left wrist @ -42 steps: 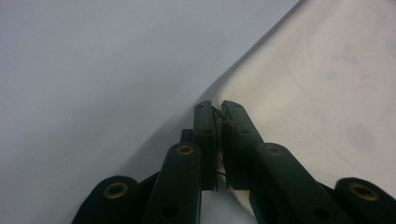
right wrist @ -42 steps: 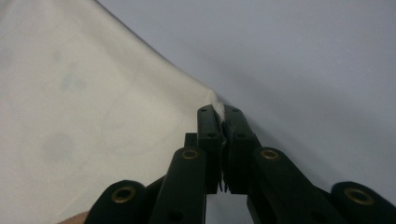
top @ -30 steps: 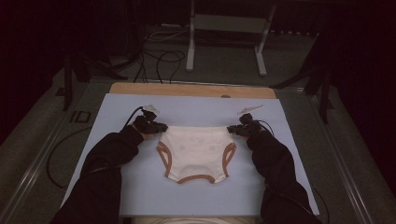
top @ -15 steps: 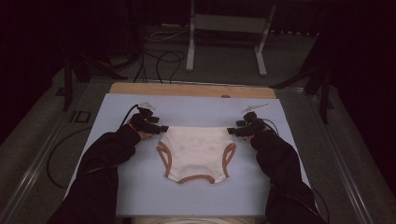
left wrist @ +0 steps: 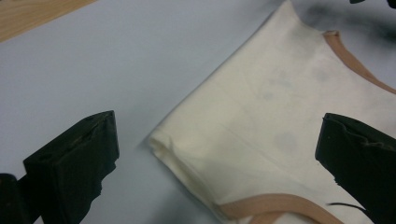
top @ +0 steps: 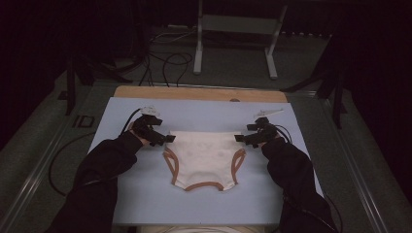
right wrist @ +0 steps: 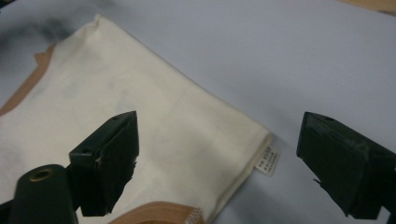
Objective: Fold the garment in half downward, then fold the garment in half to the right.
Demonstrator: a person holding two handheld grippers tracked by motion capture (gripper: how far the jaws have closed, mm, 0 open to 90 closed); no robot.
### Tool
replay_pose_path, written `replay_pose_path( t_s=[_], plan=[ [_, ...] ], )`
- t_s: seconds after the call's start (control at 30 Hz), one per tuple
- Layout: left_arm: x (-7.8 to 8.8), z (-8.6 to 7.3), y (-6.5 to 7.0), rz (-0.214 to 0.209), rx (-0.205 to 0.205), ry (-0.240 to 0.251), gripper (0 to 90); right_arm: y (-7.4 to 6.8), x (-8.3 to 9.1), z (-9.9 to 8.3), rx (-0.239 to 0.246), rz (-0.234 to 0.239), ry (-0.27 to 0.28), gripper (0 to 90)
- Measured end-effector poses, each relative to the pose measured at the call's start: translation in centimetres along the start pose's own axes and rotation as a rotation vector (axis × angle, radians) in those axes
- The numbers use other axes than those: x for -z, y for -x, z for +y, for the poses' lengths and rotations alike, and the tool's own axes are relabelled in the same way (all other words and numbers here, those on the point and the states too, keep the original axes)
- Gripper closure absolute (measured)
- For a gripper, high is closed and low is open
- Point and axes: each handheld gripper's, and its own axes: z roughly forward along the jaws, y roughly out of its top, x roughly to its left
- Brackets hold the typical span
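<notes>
Underpants (top: 204,158) lie flat mid-mat (top: 121,194), waistband away from us. We've just been opening both: left gripper (top: 169,139) and right gripper (top: 239,138) gape wide at the waistband corners, nothing pinched. Looks like release after spreading; next probably a fold, needing fresh grips.

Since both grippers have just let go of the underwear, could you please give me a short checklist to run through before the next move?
1. Left gripper released: ok, its jaws have just been opening and stand wide, the corner lying loose between them.
2. Right gripper released: ok, its jaws have just been opening, pads off the cloth.
3. Underwear flat on the blue mat: ok, waistband on the far side, leg openings near.
4. Waistband corners smooth: not ok, the left corner is slightly bunched.
5. Care label tucked in: not ok, it sticks out.
</notes>
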Motion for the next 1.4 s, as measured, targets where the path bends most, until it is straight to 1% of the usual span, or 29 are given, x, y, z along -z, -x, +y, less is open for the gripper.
replay_pose_path(
  t_s=[0.07, 0.13, 0.17, 0.23, 0.27, 0.3, 0.4, 0.5, 0.53, 0.57, 0.6, 0.63, 0.7, 0.73, 0.77, 0.9, 1.07, 1.2, 1.3, 1.4],
  plan=[
    [0.4, 0.0, 0.4, 0.001, -0.016, 0.004, 0.2, -0.4, 0.2, 0.1, 0.009, 0.004, 0.008, 12.4],
    [0.7, 0.1, 0.8, -0.009, -0.024, 0.011, 0.3, -0.7, 0.3, 0.2, 0.019, -0.002, 0.011, 11.5],
    [0.9, 0.1, 1.0, -0.006, -0.029, 0.014, 0.2, -0.8, 0.4, 0.2, 0.024, -0.006, 0.011, 11.3],
    [1.2, 0.2, 1.4, -0.021, -0.038, 0.015, 0.2, -1.1, 0.6, 0.3, 0.032, -0.014, 0.010, 11.0],
    [1.3, 0.2, 1.6, -0.014, -0.047, 0.018, 0.2, -1.2, 0.6, 0.3, 0.028, -0.009, 0.015, 10.8],
    [1.4, 0.2, 1.8, -0.020, -0.056, 0.018, 0.1, -1.4, 0.7, 0.3, 0.026, -0.008, 0.014, 10.8],
    [1.7, 0.4, 2.5, -0.024, -0.069, 0.022, 0.1, -1.9, 1.0, 0.4, 0.043, -0.008, 0.023, 10.4],
    [2.0, 0.6, 3.1, -0.028, -0.086, 0.024, 0.1, -2.4, 1.2, 0.6, 0.057, 0.003, 0.030, 10.3],
    [2.1, 0.7, 3.3, -0.019, -0.092, 0.019, 0.1, -2.6, 1.3, 0.6, 0.058, 0.007, 0.035, 10.0],
    [2.2, 0.7, 3.5, -0.023, -0.096, 0.017, 0.1, -2.7, 1.4, 0.7, 0.064, 0.008, 0.037, 10.0],
    [2.3, 0.8, 3.7, -0.030, -0.101, 0.025, 0.1, -2.9, 1.4, 0.8, 0.068, 0.009, 0.037, 10.0],
    [2.5, 0.8, 3.9, -0.025, -0.107, 0.028, 0.2, -3.2, 1.5, 0.8, 0.073, 0.012, 0.038, 9.9],
    [2.8, 0.8, 4.3, -0.034, -0.118, 0.036, 0.1, -3.6, 1.6, 1.0, 0.082, 0.019, 0.046, 9.7],
    [2.9, 0.8, 4.6, -0.029, -0.122, 0.044, 0.2, -3.8, 1.6, 1.1, 0.086, 0.022, 0.050, 9.6],
    [3.0, 0.8, 4.9, -0.032, -0.130, 0.048, 0.2, -4.0, 1.6, 1.2, 0.088, 0.022, 0.055, 9.6],
    [3.1, 0.6, 5.7, -0.031, -0.156, 0.050, 0.1, -4.7, 1.5, 1.5, 0.098, 0.042, 0.068, 9.4],
    [3.3, 0.2, 6.2, -0.039, -0.161, 0.055, 0.2, -5.3, 1.2, 1.7, 0.118, 0.052, 0.062, 9.4],
    [3.5, 0.1, 6.3, -0.038, -0.171, 0.055, 0.1, -5.4, 1.3, 1.7, 0.116, 0.055, 0.062, 9.5],
    [3.6, 0.1, 6.5, -0.045, -0.176, 0.076, 0.1, -5.5, 1.4, 1.8, 0.117, 0.055, 0.068, 9.4],
    [3.7, 0.1, 6.5, -0.046, -0.174, 0.072, 0.2, -5.7, 1.4, 1.9, 0.119, 0.060, 0.066, 9.5]
  ],
)
